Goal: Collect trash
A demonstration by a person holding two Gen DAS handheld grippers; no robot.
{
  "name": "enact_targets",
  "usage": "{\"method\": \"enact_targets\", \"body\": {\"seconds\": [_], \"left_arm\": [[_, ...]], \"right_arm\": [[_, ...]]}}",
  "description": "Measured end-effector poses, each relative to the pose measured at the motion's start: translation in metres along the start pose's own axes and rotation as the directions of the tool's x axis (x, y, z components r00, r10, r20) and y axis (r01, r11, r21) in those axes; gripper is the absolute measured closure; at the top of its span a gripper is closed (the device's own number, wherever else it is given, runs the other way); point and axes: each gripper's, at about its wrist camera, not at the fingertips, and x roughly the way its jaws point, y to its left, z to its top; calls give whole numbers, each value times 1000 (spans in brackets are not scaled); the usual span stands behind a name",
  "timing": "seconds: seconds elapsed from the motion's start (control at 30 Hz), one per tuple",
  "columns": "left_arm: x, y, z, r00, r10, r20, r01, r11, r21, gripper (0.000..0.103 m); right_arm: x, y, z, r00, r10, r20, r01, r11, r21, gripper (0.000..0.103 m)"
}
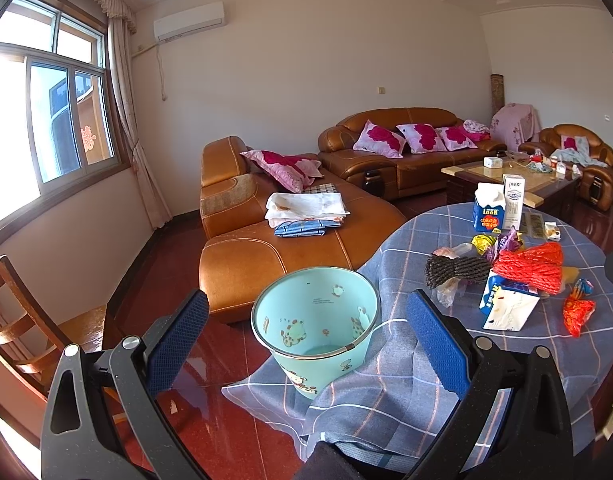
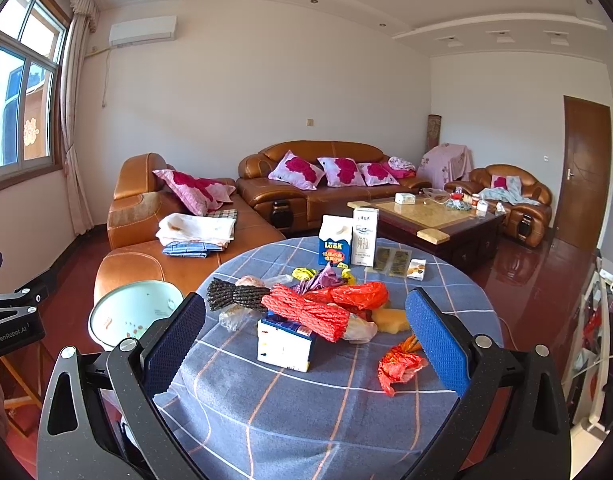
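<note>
Left gripper [image 1: 306, 344]: blue pads spread wide, nothing held. Right gripper [image 2: 306, 336]: same, wide apart, empty.

Left wrist view only: full light-blue cartoon-printed waste bin [image 1: 316, 328], on the floor against the draped edge of the blue plaid tablecloth [image 1: 406, 360]. The right wrist view shows only its rim, at table-left.

Right wrist view only: brown door [image 2: 584, 176]; left gripper body lettered "GenRobot.AI".

Trash heaped mid-table: red rope bundle [image 2: 306, 314], black rope bundle [image 2: 234, 294], crumpled red plastic wrapper [image 2: 398, 366] apart near the right pad, white-and-blue box [image 2: 284, 344] nearest. Near cloth edge bare.

Blue carton [image 2: 335, 248] reads "LOOK", upright at the far edge; the white carton's [image 2: 364, 242] print is illegible.
</note>
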Motion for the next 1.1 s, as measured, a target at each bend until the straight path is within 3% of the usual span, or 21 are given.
{"method": "enact_targets", "body": {"seconds": [1.1], "left_arm": [[1,0,1,1000,6,-2,-6,1000,4,6]], "right_arm": [[0,-1,-1,1000,-3,-4,3,1000,3,5]]}}
